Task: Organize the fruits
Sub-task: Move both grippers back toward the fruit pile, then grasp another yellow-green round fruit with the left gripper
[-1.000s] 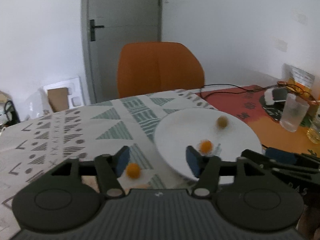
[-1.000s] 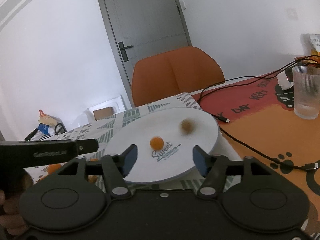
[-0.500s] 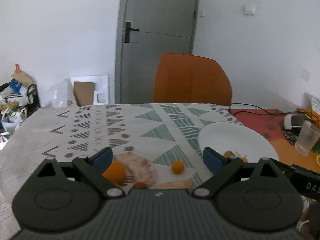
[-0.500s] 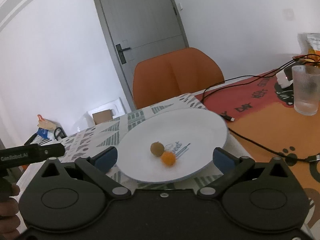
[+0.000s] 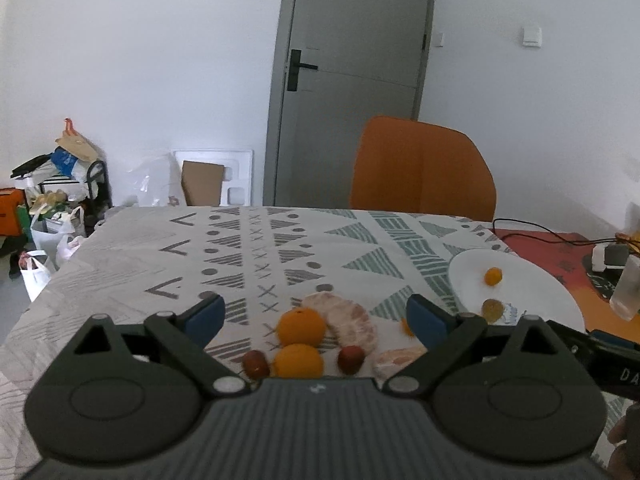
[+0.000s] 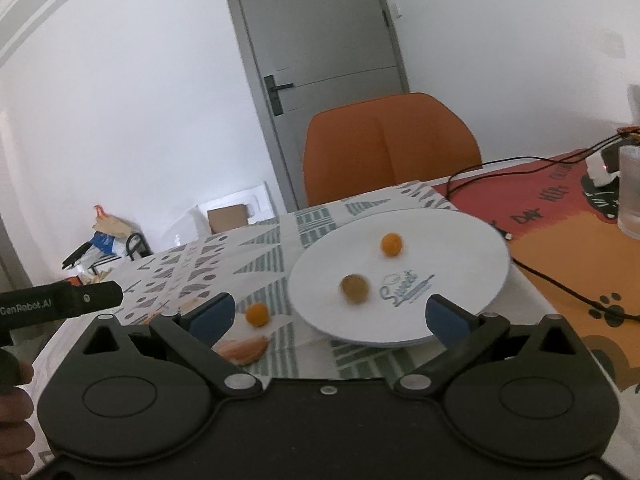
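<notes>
Left tool (image 5: 314,316): jaws standing wide, gripping nothing, facing the loose round orange fruits (image 5: 301,327) on the patterned table (image 5: 120,264).
Right tool (image 6: 330,314): gaping, empty.
White round plate (image 6: 472,240): collecting a small orange fruit (image 6: 391,244) and a brown one (image 6: 354,288).

My left claw (image 5: 316,318) hangs wide open over the patterned table (image 5: 120,264), nothing between its blue pads. Below it lie two oranges (image 5: 301,326), peeled pomelo segments (image 5: 352,320) and two small red fruits (image 5: 351,359). To the right, a white plate (image 5: 532,292) carries a kumquat (image 5: 493,277) and a brownish fruit (image 5: 492,309).
</notes>
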Demonstrator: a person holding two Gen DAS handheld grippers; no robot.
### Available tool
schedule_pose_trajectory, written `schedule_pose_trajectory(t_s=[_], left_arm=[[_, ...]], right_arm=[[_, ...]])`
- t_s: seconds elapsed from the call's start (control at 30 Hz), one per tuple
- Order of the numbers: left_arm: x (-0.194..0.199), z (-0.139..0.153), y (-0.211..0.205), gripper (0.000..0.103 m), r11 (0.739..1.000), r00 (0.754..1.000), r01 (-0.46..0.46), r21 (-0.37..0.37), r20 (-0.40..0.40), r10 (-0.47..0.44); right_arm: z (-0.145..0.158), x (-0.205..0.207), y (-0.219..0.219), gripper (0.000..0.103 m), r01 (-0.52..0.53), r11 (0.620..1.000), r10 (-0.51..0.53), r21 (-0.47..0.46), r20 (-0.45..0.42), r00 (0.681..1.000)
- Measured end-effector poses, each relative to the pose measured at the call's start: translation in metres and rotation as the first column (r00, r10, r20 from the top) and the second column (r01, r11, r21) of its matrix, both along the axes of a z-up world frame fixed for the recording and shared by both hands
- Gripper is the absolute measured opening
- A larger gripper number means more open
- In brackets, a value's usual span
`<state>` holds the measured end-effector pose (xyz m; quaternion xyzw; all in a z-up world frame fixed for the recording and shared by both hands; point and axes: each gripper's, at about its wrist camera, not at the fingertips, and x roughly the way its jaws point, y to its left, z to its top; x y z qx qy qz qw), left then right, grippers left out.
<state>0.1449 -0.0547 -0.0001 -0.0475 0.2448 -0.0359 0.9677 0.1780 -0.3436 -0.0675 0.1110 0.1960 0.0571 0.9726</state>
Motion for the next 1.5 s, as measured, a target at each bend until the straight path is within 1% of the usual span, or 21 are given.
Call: schedule_pose_trajectory(t_s=[0.37,0.6,0.9,1.17,1.23,1.33,1.4,1.47,1.5], left_arm=[[-0.010,-0.008,0.029,0.096,0.999,0.998,-0.052,-0.007,-0.026,0.052],[-0.012,-0.018,0.038,0.096,0.998,0.997,-0.060,-0.022,-0.045,0.058],[-0.012,-0.034,0.038,0.096,0.998,0.996,-0.050,-0.036,-0.075,0.047],[-0.003,-0.047,0.030,0.093,0.999,0.994,-0.017,-0.037,-0.111,0.013],[-0.001,-0.050,0.028,0.091,0.999,0.993,-0.005,-0.038,-0.117,0.001],[0.003,-0.056,0.024,0.082,0.999,0.991,0.010,-0.044,-0.136,-0.016],[0.008,-0.061,0.021,0.069,0.999,0.987,0.018,-0.050,-0.160,-0.025],[0.014,-0.068,0.018,0.060,0.998,0.981,0.019,-0.052,-0.193,-0.028],[0.013,-0.068,0.017,0.055,0.999,0.984,0.016,-0.040,-0.179,-0.023]], right_arm=[[-0.002,-0.001,0.030,0.103,-0.067,0.997,0.067,-0.032,-0.015,0.998],[-0.007,0.000,0.041,0.103,-0.093,0.995,0.092,-0.047,-0.031,0.995],[-0.015,0.005,0.049,0.103,-0.125,0.990,0.121,-0.065,-0.061,0.991],[-0.023,0.014,0.054,0.103,-0.143,0.987,0.137,-0.068,-0.092,0.986],[-0.024,0.016,0.054,0.103,-0.144,0.987,0.137,-0.068,-0.095,0.986],[-0.025,0.019,0.054,0.103,-0.144,0.987,0.137,-0.073,-0.102,0.985],[-0.026,0.021,0.053,0.103,-0.144,0.987,0.136,-0.069,-0.107,0.985],[-0.028,0.024,0.052,0.103,-0.141,0.988,0.133,-0.065,-0.114,0.984],[-0.028,0.025,0.051,0.103,-0.140,0.988,0.132,-0.064,-0.117,0.984]])
